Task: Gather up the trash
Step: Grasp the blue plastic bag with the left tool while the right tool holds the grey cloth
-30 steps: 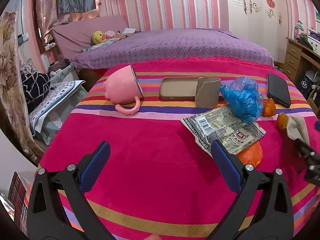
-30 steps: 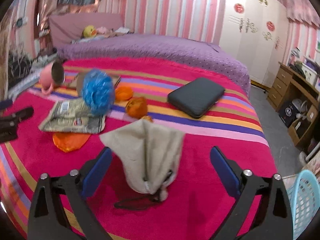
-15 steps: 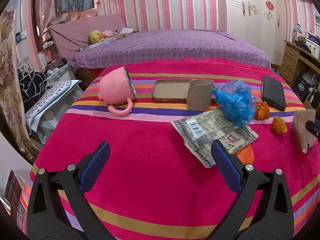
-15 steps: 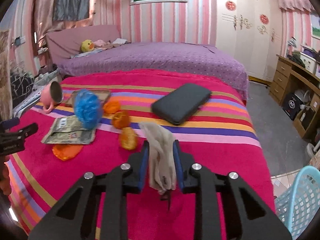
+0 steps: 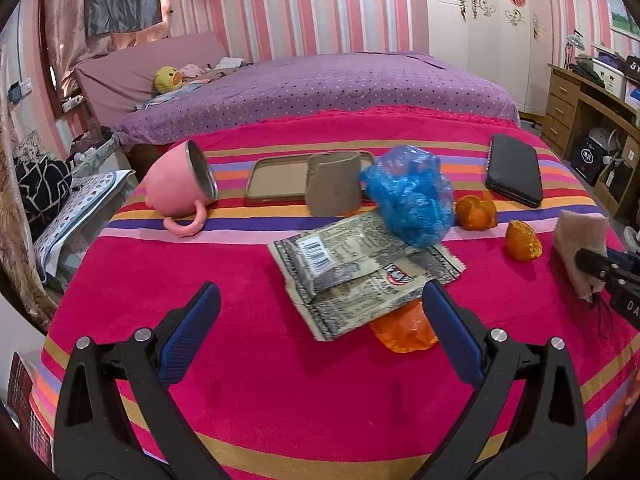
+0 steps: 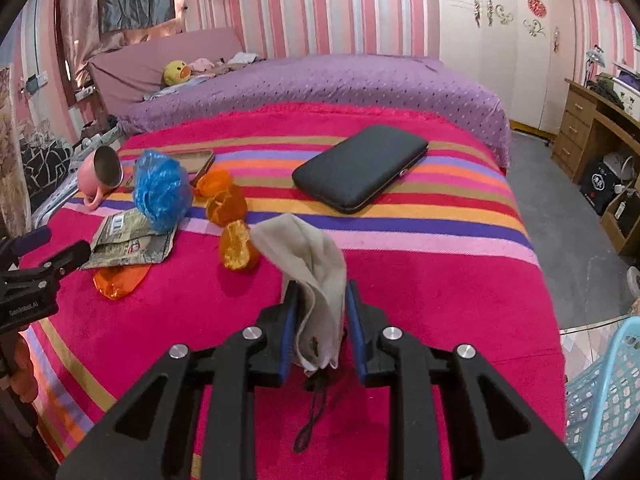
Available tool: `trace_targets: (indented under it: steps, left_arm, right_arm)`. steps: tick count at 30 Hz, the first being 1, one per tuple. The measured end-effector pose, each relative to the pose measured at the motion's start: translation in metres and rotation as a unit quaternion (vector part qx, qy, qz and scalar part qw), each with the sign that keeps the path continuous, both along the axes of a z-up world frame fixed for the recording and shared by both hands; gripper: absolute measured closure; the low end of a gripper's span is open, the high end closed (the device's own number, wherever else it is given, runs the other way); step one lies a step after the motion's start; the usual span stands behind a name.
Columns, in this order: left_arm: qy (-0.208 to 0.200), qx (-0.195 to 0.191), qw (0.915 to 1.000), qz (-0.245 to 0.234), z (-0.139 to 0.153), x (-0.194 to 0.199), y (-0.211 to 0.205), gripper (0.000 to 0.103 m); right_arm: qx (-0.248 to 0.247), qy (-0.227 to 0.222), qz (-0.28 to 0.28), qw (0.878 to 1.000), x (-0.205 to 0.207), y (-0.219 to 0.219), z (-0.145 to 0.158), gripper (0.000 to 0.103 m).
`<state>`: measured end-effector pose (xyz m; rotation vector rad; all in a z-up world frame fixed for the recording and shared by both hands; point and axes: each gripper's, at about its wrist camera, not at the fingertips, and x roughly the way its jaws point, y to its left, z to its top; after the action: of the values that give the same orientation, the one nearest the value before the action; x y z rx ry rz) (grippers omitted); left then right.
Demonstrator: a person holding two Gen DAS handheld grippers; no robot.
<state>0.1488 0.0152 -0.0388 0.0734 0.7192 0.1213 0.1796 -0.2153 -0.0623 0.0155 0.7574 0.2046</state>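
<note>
My right gripper [image 6: 318, 302] is shut on a beige cloth pouch [image 6: 310, 256] with a black cord, held above the striped bed cover; it also shows in the left wrist view [image 5: 580, 244]. My left gripper [image 5: 318, 312] is open and empty, just in front of a flat printed wrapper [image 5: 356, 272] that lies over an orange plastic scrap [image 5: 404, 330]. A crumpled blue plastic bag [image 5: 410, 196] rests behind the wrapper. Orange peel pieces [image 5: 522, 242] lie to its right.
A tipped pink mug [image 5: 182, 184], a brown tray [image 5: 276, 180] with a brown cup piece [image 5: 332, 190], and a black case [image 5: 514, 168] lie on the bed. A light blue basket [image 6: 608, 392] stands on the floor at the right. A wooden desk [image 6: 592, 120] stands beyond.
My right gripper shut on the beige pouch and lifted it off the bed. My left gripper drew slightly back and stayed open.
</note>
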Motion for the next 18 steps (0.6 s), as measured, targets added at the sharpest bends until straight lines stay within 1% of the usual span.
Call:
trace_targets:
  steps: [2, 4, 6, 9, 11, 14, 17, 18]
  left_arm:
    - [0.002, -0.001, 1.0000, -0.002, -0.001, 0.001, -0.003, 0.006]
    - [0.003, -0.005, 1.0000, -0.004, 0.000, 0.002, -0.005, 0.006]
    - [0.000, -0.011, 0.9999, -0.003, 0.002, 0.004, -0.005, 0.006]
    - [-0.008, -0.025, 0.9996, -0.004, 0.007, 0.011, -0.008, 0.006]
    - [-0.003, -0.033, 0.9995, -0.001, 0.008, 0.021, -0.010, 0.006]
    - [0.004, -0.054, 0.9985, -0.004, 0.008, 0.036, -0.015, 0.007]
    - [0.001, -0.038, 0.9992, -0.012, 0.008, 0.053, -0.031, 0.012]
    - [0.002, -0.034, 0.9993, -0.015, 0.006, 0.058, -0.036, 0.015]
  right_arm:
    - [0.000, 0.001, 0.006, 1.000, 0.000, 0.001, -0.001, 0.081]
    - [-0.006, -0.006, 0.014, 1.000, -0.001, 0.001, 0.001, 0.091]
    - [-0.020, -0.026, 0.011, 0.999, -0.003, -0.001, 0.007, 0.094]
    - [-0.026, -0.060, 0.002, 0.998, -0.007, -0.011, 0.021, 0.095]
    - [-0.032, -0.076, -0.004, 0.997, -0.009, -0.018, 0.028, 0.095]
    - [-0.042, -0.081, -0.010, 0.996, -0.008, -0.030, 0.030, 0.095]
    - [-0.044, -0.081, -0.018, 0.996, -0.008, -0.045, 0.029, 0.095]
    - [-0.042, -0.081, -0.021, 0.996, -0.008, -0.050, 0.030, 0.095]
